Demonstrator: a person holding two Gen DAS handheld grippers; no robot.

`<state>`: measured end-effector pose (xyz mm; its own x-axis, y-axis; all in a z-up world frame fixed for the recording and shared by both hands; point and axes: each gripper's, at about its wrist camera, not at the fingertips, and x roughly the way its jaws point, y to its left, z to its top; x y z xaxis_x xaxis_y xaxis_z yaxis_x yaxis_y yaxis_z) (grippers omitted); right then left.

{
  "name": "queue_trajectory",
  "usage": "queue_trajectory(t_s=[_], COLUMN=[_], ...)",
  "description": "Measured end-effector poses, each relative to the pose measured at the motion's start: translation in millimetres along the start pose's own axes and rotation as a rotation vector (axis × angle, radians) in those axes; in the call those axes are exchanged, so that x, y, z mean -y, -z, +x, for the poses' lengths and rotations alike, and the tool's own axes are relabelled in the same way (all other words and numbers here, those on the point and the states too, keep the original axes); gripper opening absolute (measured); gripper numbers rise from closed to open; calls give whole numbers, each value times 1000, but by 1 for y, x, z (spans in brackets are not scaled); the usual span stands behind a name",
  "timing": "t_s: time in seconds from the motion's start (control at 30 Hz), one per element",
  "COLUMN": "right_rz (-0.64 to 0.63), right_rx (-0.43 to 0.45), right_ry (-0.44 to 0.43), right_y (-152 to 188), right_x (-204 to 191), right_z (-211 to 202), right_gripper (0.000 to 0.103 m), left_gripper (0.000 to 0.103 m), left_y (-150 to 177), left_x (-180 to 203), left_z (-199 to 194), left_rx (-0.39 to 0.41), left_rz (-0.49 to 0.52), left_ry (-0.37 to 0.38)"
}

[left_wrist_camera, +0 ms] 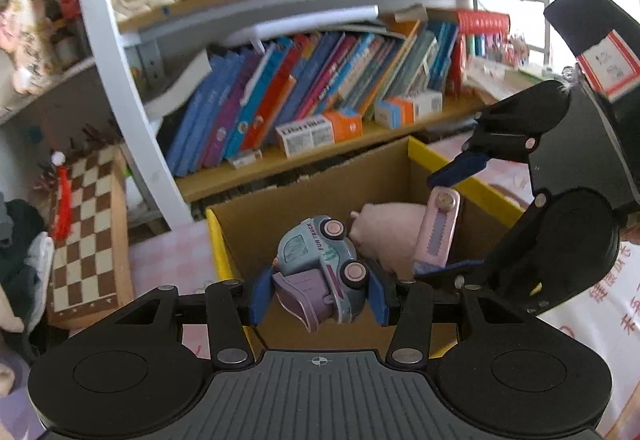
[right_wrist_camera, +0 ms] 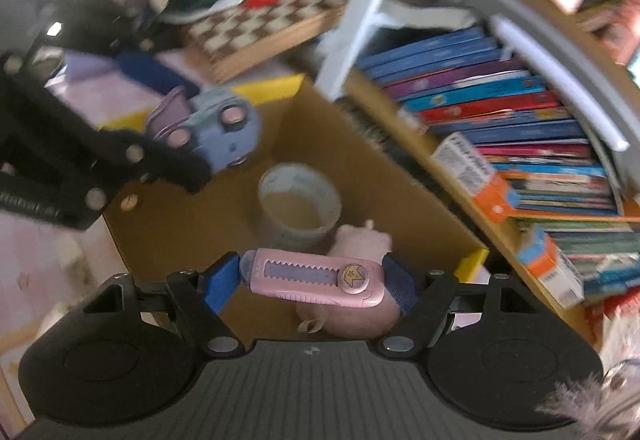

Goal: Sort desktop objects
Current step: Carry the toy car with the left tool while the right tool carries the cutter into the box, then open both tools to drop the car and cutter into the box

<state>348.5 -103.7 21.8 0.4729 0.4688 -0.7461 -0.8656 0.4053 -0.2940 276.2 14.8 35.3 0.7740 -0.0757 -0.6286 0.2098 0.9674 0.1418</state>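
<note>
Open cardboard box [left_wrist_camera: 308, 196] stands before the bookshelf [left_wrist_camera: 320, 88], holding a tape roll [right_wrist_camera: 298, 204] and pink plush [right_wrist_camera: 360, 240]; left gripper [left_wrist_camera: 320, 294] clamps a toy truck [left_wrist_camera: 320, 268] above it; right gripper [right_wrist_camera: 312, 282], alongside, grips a pink utility knife [right_wrist_camera: 314, 276] lengthwise over the box.

A pale-blue toy truck with pink wheels [left_wrist_camera: 320, 268] and a pink plastic utility knife [right_wrist_camera: 316, 277] hang over the brown cardboard box [right_wrist_camera: 400, 184].

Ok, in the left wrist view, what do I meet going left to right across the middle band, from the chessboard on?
Chessboard → yellow-edged cardboard box wall → toy truck in the left gripper → pink plush → pink utility knife in the right gripper.
</note>
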Motion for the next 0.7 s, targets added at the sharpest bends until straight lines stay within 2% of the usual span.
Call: queue_trajectory(t_s=[0.23,0.37,0.7], right_rz=[-8,-45,-83], right_rx=[-23,-14,-146], right_ry=[-127,-106,-199], right_y=[-8,-13,-11], right_x=[12,17,21], right_z=[15,16,49], right_gripper=[76,76,76], left_gripper=[47,47,47], left_y=[-3,-3,-2], left_x=[-4,-3,-4], left_z=[28,38,61], left_rx=[-96,-132,-228], left_rz=[32,43,60], left_ry=[47,71,115])
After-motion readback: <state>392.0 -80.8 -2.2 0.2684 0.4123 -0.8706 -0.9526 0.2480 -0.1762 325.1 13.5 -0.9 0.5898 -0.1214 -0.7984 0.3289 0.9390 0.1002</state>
